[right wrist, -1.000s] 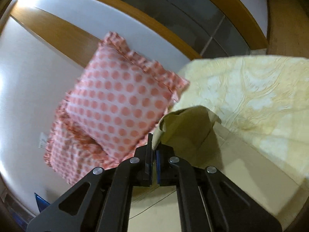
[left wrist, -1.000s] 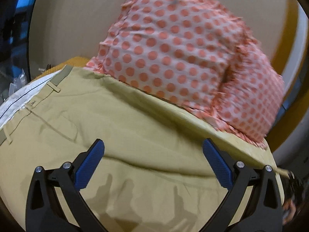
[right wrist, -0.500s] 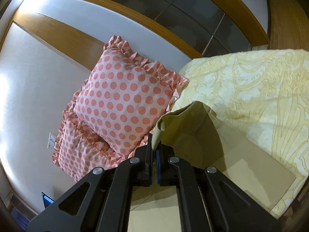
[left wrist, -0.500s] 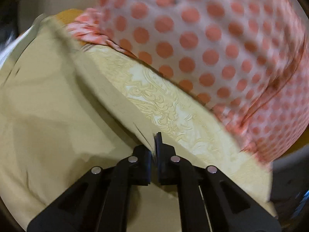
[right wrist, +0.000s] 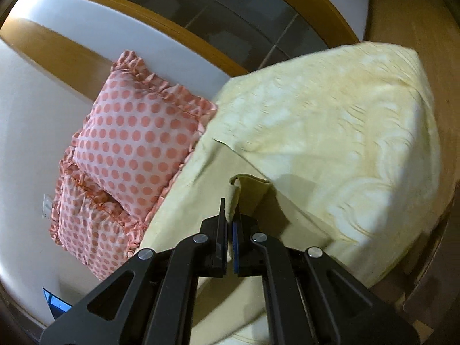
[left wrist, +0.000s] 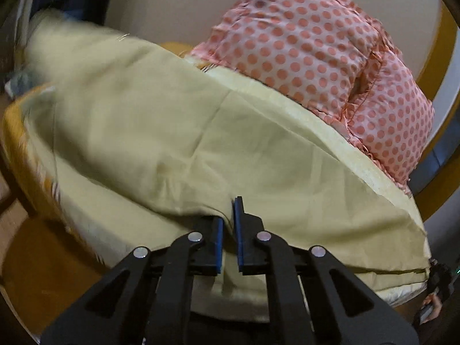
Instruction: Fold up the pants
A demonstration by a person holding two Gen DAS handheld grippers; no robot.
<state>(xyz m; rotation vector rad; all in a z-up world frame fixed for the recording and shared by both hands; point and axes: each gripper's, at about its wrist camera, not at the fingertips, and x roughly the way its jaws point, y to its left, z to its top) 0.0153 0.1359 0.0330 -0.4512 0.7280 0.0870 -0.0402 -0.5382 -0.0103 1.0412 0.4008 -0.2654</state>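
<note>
Left gripper first: its jaws are pinched nearly together on a fold of the pants, a ridge of khaki cloth squeezed up between the blue pads. From that grip the cloth spreads ahead and off to the left, creased and partly lifted, its far-left end blurred. To the right the layered edge of the fabric runs down toward the frame's lower corner.

Over to the right gripper: jaws drawn in tight, clamped on a small rolled tip of the pants, which pokes up just above the pads. The khaki cloth drops away below and left of the fingers; just ahead it arches up into a dark little pocket of shadow.

Under the cloth lies a pale yellow bedspread with a raised swirl pattern, reaching ahead and to the right of this gripper. Past it, ahead on the left, two pink polka-dot pillows with ruffled edges are stacked, one leaning over the other, against a white wall. The same pillows sit ahead on the right of the left gripper, touching the bedspread's edge. Wooden trim crosses the wall beyond, and dark panes sit farthest off.
</note>
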